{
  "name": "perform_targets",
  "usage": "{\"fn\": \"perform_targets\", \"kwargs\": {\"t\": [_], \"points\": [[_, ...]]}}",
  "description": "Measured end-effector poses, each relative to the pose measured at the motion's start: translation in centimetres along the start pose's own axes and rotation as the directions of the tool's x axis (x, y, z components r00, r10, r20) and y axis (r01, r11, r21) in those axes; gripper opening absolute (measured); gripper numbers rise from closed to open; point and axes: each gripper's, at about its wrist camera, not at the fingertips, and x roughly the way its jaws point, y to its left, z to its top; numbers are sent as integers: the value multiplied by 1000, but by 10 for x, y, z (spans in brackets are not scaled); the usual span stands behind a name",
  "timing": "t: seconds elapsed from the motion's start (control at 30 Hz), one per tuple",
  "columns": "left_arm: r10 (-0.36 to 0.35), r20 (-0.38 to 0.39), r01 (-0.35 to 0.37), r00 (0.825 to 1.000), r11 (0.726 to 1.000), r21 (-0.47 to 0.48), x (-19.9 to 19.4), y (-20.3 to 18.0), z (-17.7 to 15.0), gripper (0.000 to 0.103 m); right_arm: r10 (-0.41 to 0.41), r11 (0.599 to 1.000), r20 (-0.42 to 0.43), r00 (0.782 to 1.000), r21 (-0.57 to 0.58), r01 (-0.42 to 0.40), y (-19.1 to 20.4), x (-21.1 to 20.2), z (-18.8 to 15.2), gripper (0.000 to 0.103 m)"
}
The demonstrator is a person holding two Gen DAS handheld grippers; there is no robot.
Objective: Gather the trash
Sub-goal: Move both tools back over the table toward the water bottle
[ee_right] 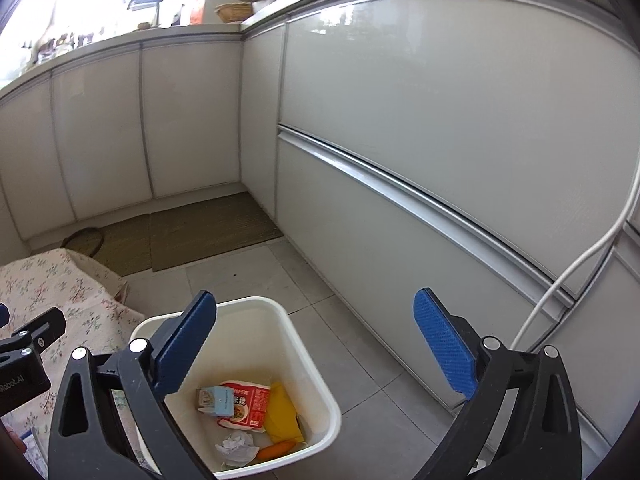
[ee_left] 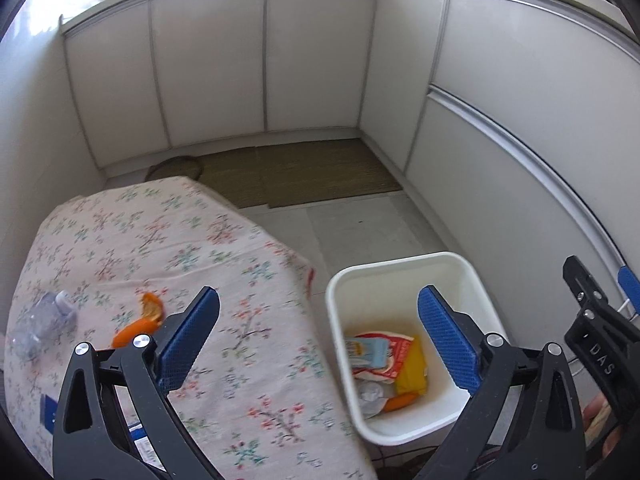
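The left claw [ee_left: 320,328] is held wide open with nothing between its blue pads, above the edge where the floral-clothed counter [ee_left: 224,248] meets the white bin [ee_left: 348,280]; the right claw [ee_right: 316,336] is likewise spread open and empty, poised over the same bin [ee_right: 320,372], which stands on the grey tiled floor [ee_right: 256,276] just beside the counter. Orange peel [ee_left: 150,310] is seen lying on the cloth just beyond and left of the left claw's left pad, curled, bright orange outside and paler within, with a second strip [ee_left: 130,330] touching it below. Further left, near the counter's edge, a crumpled clear plastic bottle [ee_left: 42,322] is laid on its side (blurred, so its label cannot be read). Inside the bin, below the right claw, a red and white snack packet [ee_right: 250,404] is overlain by a small pale blue carton [ee_right: 216,400]; a yellow wrapper [ee_right: 282,414] lies against the packet's right side, and a crumpled white tissue [ee_right: 238,446] and a piece of orange peel [ee_right: 276,449] rest at the near end. White cabinet doors [ee_right: 400,120] are seen behind, and a brown mat [ee_right: 208,232] on the floor before them
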Motion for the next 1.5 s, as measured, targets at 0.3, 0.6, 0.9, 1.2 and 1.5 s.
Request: {"fn": "perform_targets", "kwargs": {"t": [0.3,0.6,0.9,1.2,1.5], "points": [[125,-58,-126,991,992,-24,-1,77,-19,96,108,976,-20,994,-187,-109,74,-9,-12,96],[292,-152,-291,944,956,34,4,174,-31,96,169,931,-48,984,-319,-175,137,-20,-23,96],[447,-282,-428,849,895,129,31,281,-44,95,197,876,-75,977,-434,-210,192,-28,-36,96],[317,-426,-322,848,945,63,69,354,-48,95,223,840,-214,951,-453,-299,226,-12,-53,96],[221,-379,-226,899,974,32,59,361,-45,47,324,800,-424,846,-355,-485,262,7,-70,96]]}}
